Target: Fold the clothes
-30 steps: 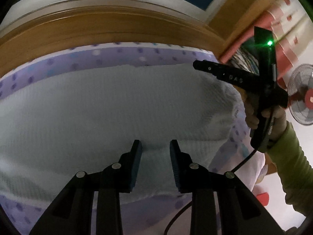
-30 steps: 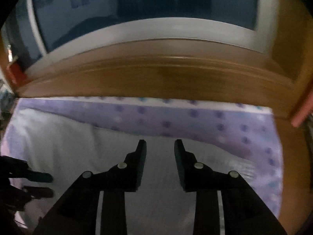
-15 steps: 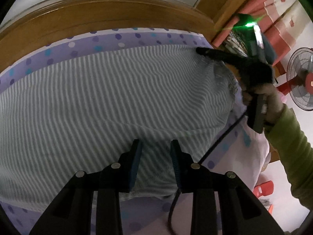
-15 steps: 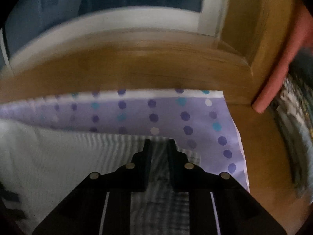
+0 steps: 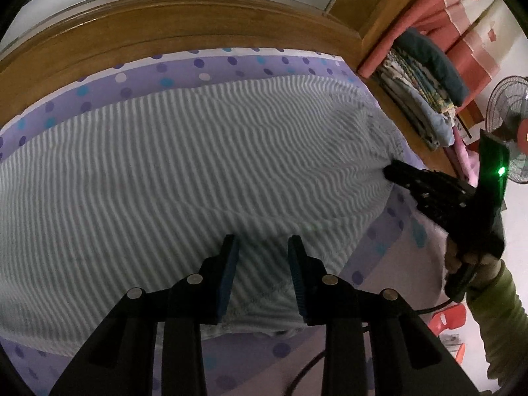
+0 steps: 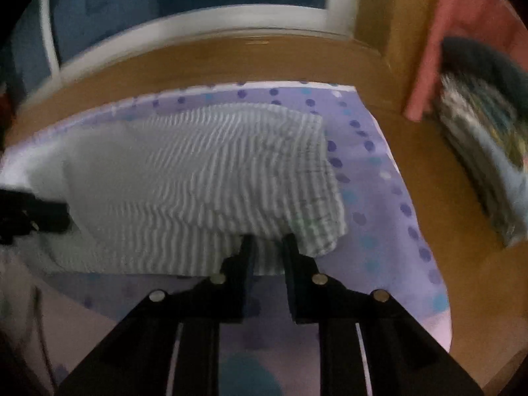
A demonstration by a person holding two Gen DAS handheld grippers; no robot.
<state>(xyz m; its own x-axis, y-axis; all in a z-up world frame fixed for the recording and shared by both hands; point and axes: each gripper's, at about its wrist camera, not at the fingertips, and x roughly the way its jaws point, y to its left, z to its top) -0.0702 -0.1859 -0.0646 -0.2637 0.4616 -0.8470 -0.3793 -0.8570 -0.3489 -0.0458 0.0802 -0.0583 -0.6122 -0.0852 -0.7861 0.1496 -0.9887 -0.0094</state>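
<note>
Striped garment [image 5: 198,178], grey-and-white, lies spread flat on the purple dotted bedsheet [image 5: 198,66]. Its long axis runs side to side across the left wrist view, parallel to the wooden bed frame [image 5: 165,23] beyond it.

Left gripper [image 5: 262,270] hangs over the near edge of the cloth, about mid-length. Its jaws are parted and stand above the fabric; nothing is pinched that I can see.

Right gripper [image 6: 266,257] sits at the garment's right-hand end. Its jaws are drawn in narrow, with the cloth's lifted corner right at the tips. The picture is blurred, so I cannot tell whether the fabric is truly clamped. From the left wrist view, its tips meet the cloth's right edge, where the fabric puckers.

Judgement: the fold would run along the long axis, right end carried toward the left. The right hand is nearer to that end, so the lift is its to make; the left is placed to hold the near edge down.
</note>
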